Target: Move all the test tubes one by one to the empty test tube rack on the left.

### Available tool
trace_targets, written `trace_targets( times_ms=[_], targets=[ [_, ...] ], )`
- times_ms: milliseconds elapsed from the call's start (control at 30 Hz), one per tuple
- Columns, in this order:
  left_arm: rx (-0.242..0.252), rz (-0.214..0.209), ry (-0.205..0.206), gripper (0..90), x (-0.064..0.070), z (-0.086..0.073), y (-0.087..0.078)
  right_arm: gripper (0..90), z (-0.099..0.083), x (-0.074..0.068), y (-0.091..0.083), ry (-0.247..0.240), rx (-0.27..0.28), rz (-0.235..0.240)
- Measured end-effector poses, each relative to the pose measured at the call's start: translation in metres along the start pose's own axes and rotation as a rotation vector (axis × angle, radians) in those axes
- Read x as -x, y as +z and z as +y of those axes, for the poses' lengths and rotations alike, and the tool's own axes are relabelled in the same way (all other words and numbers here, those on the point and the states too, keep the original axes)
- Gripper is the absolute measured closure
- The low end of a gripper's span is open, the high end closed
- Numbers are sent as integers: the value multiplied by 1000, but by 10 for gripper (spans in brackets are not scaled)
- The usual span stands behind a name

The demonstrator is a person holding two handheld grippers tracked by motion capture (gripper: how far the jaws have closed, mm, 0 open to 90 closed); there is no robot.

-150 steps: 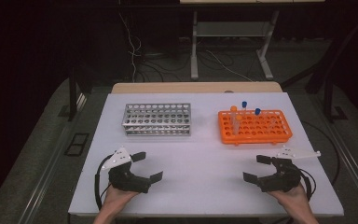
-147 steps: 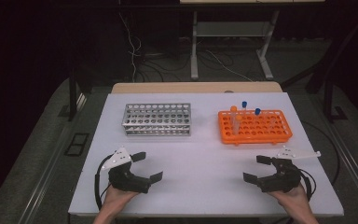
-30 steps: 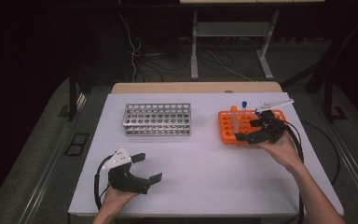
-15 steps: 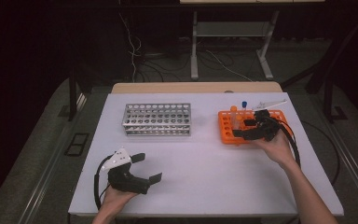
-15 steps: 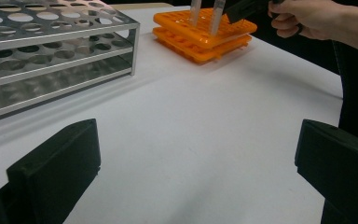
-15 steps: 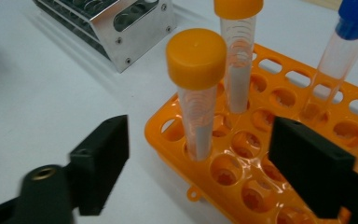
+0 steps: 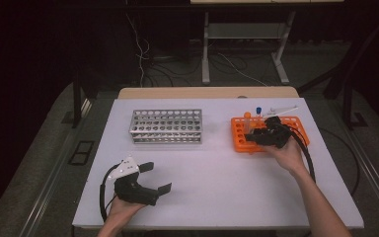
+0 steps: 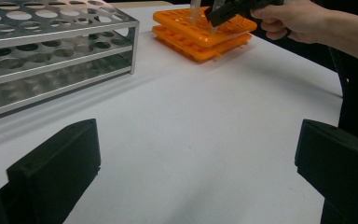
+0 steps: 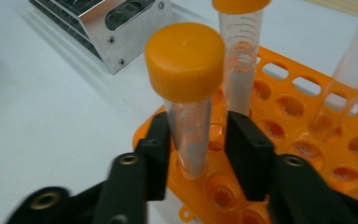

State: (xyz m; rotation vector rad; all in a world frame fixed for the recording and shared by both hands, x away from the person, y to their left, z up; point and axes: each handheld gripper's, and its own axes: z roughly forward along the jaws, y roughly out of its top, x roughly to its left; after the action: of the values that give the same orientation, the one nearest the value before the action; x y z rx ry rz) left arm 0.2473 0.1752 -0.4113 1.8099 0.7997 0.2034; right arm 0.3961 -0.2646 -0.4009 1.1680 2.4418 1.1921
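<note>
One orange-capped tube (image 9: pixel 186 93) stands upright in a near corner hole of the orange rack (image 9: pixel 307 154), cap up. Right tongs (image 9: pixel 198 144) straddle it, one jaw touching, not yet clamped. Left tongs (image 7: pixel 150 177) rest open on the worktop (image 7: pixel 227 187).

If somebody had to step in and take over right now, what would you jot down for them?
Right gripper: over the orange rack, jaws on either side of the nearest orange-capped tube; one jaw touches it, a gap shows at the other, so it is not yet clamped.
Left gripper: jaws wide open, holding nothing, resting at the table's near left.
Things: that tube stands in its hole at the rack's near edge; a second orange-capped tube and a blue-capped tube stand behind it. The metal rack holds no tubes that I can see.
Done: the reach.
Left: probably close, lift, and carry the tube.
</note>
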Motion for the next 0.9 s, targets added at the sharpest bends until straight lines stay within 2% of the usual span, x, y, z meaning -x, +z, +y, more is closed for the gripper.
trace_targets(
  times_ms=[33,67,200,533,733,900],
  targets=[
    [-1,0,0,0,0,0,0,718,0,-1,1,-5,-3,1],
    [-3,0,2,0,0,0,0,732,1,-3,1,-15,1,-3],
    [-4,-1,1,0,0,0,0,737,4,-7,0,-52,4,-31],
    [-46,-21,9,0,4,4,5,738,19,-14,-15,-93,-3,-46],
    [-57,-41,6,0,4,12,5,739,31,-23,-25,-120,-8,-8],
    [-58,-68,17,0,5,27,7,739,39,-33,-31,-148,-21,27]
  ],
)
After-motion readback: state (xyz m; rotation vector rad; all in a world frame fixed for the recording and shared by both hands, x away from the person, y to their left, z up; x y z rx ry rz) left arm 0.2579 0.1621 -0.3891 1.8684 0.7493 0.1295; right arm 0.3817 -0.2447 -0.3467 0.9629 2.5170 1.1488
